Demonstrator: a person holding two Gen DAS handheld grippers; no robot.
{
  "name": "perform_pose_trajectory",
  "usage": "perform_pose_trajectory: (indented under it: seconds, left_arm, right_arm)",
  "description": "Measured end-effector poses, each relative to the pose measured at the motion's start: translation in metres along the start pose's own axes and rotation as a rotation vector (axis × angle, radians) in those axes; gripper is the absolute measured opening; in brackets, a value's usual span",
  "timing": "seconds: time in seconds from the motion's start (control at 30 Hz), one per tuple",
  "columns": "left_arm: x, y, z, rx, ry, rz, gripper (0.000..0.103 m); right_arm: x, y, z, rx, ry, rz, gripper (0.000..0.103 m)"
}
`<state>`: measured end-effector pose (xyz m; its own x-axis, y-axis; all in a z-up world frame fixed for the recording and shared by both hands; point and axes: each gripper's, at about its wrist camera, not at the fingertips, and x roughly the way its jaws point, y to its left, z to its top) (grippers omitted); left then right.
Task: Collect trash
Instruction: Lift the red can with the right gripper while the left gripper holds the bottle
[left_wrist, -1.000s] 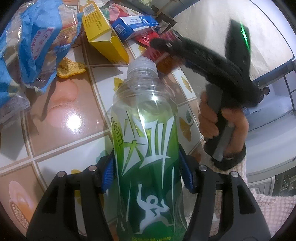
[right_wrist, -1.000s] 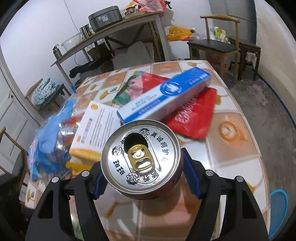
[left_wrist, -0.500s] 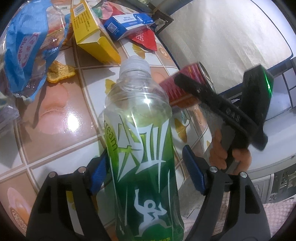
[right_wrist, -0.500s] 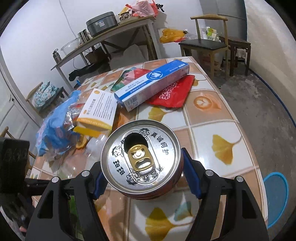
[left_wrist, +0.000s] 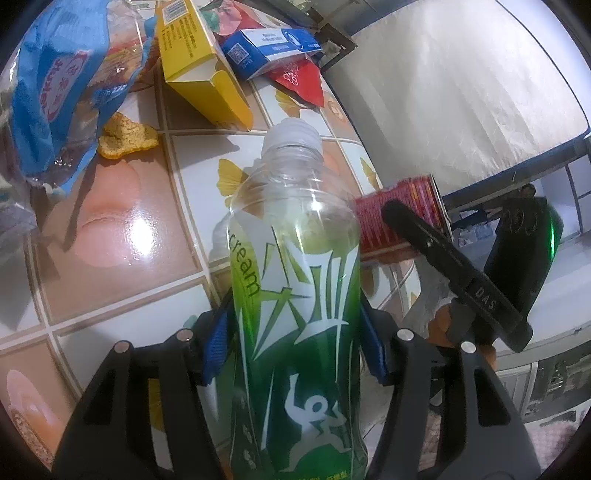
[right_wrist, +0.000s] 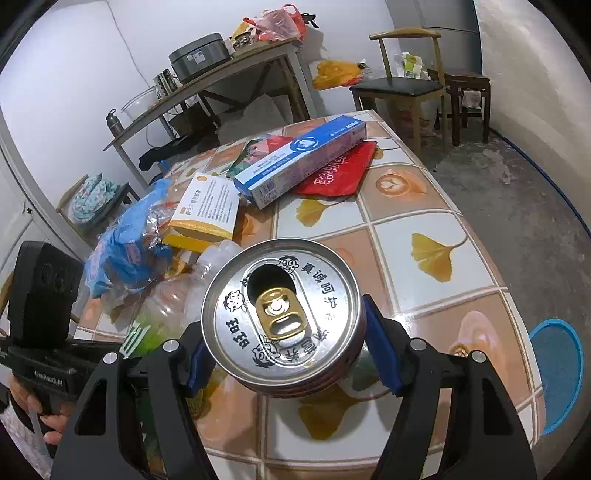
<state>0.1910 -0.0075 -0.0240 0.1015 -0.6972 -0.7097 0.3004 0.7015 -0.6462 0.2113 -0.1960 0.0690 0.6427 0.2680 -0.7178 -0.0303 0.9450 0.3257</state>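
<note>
The left tongs (left_wrist: 295, 347) are clamped on a clear plastic bottle (left_wrist: 295, 280) with a green label, their blue pads pressed against both sides of its lower body; the bottle points away from the camera, its open neck over the tiled tabletop (left_wrist: 122, 229). The right tongs (right_wrist: 291, 354) are clamped on a red drink can (right_wrist: 282, 317), seen top-on with its gold pull tab and open mouth, held above the tabletop's near edge. In the left wrist view the can shows just to the right of the bottle, gripped by the other tool

More trash lies farther back on the tabletop: a yellow box (left_wrist: 199, 62), a blue and white carton (right_wrist: 303, 158) resting on a red packet (right_wrist: 340, 173), a blue plastic bag (left_wrist: 55, 81) and a small orange scrap (left_wrist: 125, 136) beside the bag. A blue bin (right_wrist: 557, 369) stands on the floor to the right of the tabletop
</note>
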Motion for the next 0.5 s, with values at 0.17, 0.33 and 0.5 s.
perform_pose_trajectory:
  seconds: [0.17, 0.33, 0.5]
  left_arm:
    - [0.002, -0.003, 0.001, 0.020, 0.013, 0.011, 0.057]
    - [0.008, -0.006, 0.010, 0.023, 0.043, 0.001, 0.062]
    - [0.013, -0.009, 0.018, 0.030, 0.064, -0.006, 0.064]
  right_arm:
    - [-0.003, -0.004, -0.003, 0.002, -0.004, 0.000, 0.068]
    - [-0.003, -0.005, -0.004, 0.004, -0.014, 0.012, 0.068]
    - [-0.004, -0.009, -0.006, 0.018, -0.023, 0.027, 0.068]
